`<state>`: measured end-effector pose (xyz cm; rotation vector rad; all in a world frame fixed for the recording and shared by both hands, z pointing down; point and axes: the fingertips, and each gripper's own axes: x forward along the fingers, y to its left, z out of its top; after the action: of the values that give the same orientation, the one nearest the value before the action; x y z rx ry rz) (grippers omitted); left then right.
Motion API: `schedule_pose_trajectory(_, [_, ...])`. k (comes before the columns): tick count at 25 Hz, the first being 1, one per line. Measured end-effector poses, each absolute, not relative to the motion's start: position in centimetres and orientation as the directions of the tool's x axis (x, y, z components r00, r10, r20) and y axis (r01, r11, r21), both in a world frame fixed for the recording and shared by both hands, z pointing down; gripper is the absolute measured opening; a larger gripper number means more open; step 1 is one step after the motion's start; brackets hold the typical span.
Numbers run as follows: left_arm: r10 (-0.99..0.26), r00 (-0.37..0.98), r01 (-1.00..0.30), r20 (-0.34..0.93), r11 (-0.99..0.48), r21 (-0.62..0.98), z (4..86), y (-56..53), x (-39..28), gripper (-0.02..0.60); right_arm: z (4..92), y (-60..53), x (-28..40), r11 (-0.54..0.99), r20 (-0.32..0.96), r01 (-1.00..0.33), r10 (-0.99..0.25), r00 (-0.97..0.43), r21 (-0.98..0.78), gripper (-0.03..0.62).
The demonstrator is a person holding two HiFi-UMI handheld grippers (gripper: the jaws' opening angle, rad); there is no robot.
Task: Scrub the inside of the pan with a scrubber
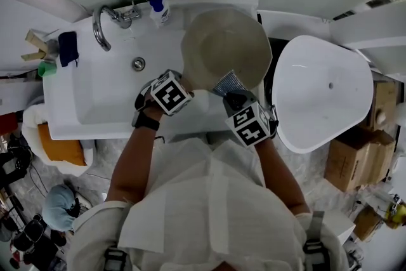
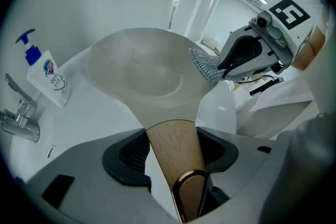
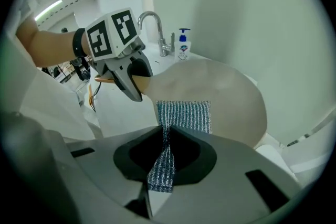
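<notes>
So the left tool [image 2: 173, 153] is clamped on the pan [image 1: 225, 47]'s wooden handle [image 2: 176, 136] over the sink [image 1: 95, 105], and the right tool [image 3: 165, 150] is pinching the mesh scrubber [image 3: 185, 115] at the pan's rim.

text: none legible | soap bottle [image 2: 50, 80] label (logo too blurred)

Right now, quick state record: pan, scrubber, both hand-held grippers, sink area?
pan: held over the right end of the sink, inside facing the head camera
left hand-held gripper: shut on the wooden handle
right hand-held gripper: shut on the scrubber
scrubber: at the pan's near rim
sink back edge: soap bottle beside faucet
</notes>
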<state>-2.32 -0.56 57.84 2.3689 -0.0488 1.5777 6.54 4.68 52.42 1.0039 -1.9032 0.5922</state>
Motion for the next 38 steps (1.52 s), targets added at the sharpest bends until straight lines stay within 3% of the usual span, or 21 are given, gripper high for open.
schedule_pose_trajectory(14, [0.133, 0.396, -0.194, 0.909, -0.955, 0.224, 57.8, -0.5, -2.4, 0.270, 52.7, 0.3, 20.5, 0.305, 0.859, -0.946, -0.508, -0.066, 0.108, 0.043])
schedule_pose_trajectory(20, [0.130, 0.394, -0.199, 0.910, -0.954, 0.223, 58.0, -0.6, -2.3, 0.270, 52.4, -4.3, 24.6, 0.220, 0.823, -0.969, -0.566, -0.035, 0.110, 0.043])
schedule_pose_trajectory(27, [0.139, 0.393, -0.196, 0.909, -0.953, 0.231, 57.8, -0.5, -2.4, 0.270, 52.3, -3.0, 24.0, 0.195, 0.823, -0.978, -0.565, -0.055, 0.068, 0.043])
schedule_pose_trajectory(38, [0.134, 0.394, -0.194, 0.909, -0.955, 0.225, 57.8, -0.7, -2.4, 0.270, 52.4, 3.8, 17.3, 0.276, 0.849, -0.960, -0.498, -0.177, -0.038, 0.043])
